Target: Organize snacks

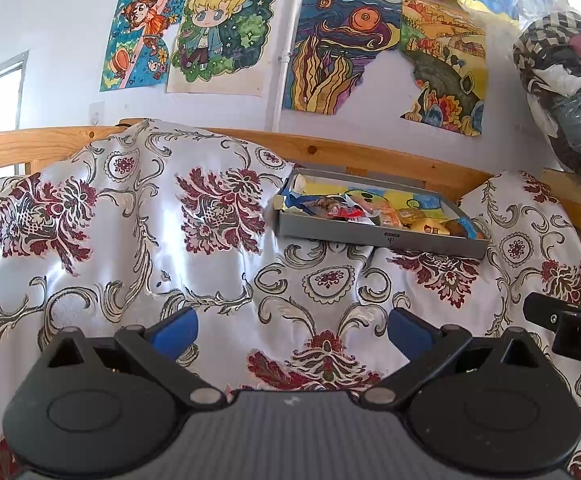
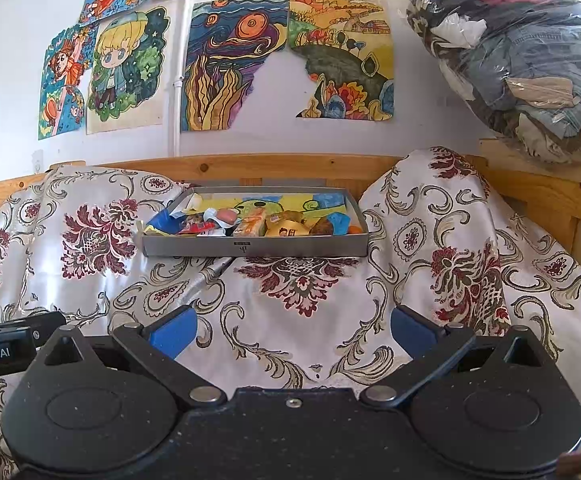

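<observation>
Left wrist view first: the left hand-held gripper (image 1: 292, 330) hangs low over the cloth (image 1: 130, 240), a shiny white spread with dark red flowers and grey scrolls, and its two blue-tipped fingers (image 1: 174, 334) stand wide apart with nothing between them. Further along to the right, up near the wooden rail (image 1: 330, 152) at the back of the bed, sits the grey tray (image 1: 370, 236), tilted a little on the rumpled cloth, with the snacks (image 1: 386, 212) heaped inside it in bright wrappers over a coloured paper lining. Drawings (image 1: 222, 32) are stuck across the white wall above. At the right edge a black part of the other tool pokes in. From the right wrist view, the right hand-held gripper (image 2: 292, 334) is likewise spread open and empty above the cloth, well short of the tray, which lies straight ahead between two humps of the spread. Over on the far right a clear bag of folded clothes (image 2: 522, 60) rests on a wooden ledge.
</observation>
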The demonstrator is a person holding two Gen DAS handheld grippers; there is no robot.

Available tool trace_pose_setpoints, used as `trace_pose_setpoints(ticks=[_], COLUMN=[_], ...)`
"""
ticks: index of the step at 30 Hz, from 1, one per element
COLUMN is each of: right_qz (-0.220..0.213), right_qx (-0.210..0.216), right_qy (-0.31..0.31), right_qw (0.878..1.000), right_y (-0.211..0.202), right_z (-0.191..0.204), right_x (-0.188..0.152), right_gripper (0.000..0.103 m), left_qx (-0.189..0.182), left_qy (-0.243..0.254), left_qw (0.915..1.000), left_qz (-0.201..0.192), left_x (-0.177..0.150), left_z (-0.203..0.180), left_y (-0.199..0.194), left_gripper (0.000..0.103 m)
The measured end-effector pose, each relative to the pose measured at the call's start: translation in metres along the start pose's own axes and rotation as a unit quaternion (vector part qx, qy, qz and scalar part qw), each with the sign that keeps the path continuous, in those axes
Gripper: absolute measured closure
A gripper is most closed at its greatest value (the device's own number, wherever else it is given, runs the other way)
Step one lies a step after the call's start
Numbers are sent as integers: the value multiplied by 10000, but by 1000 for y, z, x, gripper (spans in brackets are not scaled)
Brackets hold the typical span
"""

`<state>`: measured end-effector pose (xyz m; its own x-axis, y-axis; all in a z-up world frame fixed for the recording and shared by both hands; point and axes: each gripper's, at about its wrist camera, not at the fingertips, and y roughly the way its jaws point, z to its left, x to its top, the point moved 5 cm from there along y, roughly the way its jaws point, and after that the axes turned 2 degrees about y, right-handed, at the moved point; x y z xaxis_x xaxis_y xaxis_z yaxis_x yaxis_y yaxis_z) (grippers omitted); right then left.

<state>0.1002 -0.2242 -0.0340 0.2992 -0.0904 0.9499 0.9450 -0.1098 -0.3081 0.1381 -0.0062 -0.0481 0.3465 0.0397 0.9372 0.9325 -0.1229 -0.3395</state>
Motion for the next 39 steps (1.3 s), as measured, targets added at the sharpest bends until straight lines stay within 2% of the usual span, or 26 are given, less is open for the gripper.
trace_pose_setpoints(ticks=[33,39], right_qz=[22,27], right_qx=[-2,-3], right_qy=[-10,-14], right_qw=[10000,10000], right_y=[1,1], right_z=[1,0], right_x=[-1,-1], right_gripper=[1,1], left_qx=[12,192], left_qy=[13,171], left_qw=[10000,9997], left_qz=[11,27], left_x=[2,-3], left_z=[-1,-1], left_y=[1,1], left_gripper=[0,0])
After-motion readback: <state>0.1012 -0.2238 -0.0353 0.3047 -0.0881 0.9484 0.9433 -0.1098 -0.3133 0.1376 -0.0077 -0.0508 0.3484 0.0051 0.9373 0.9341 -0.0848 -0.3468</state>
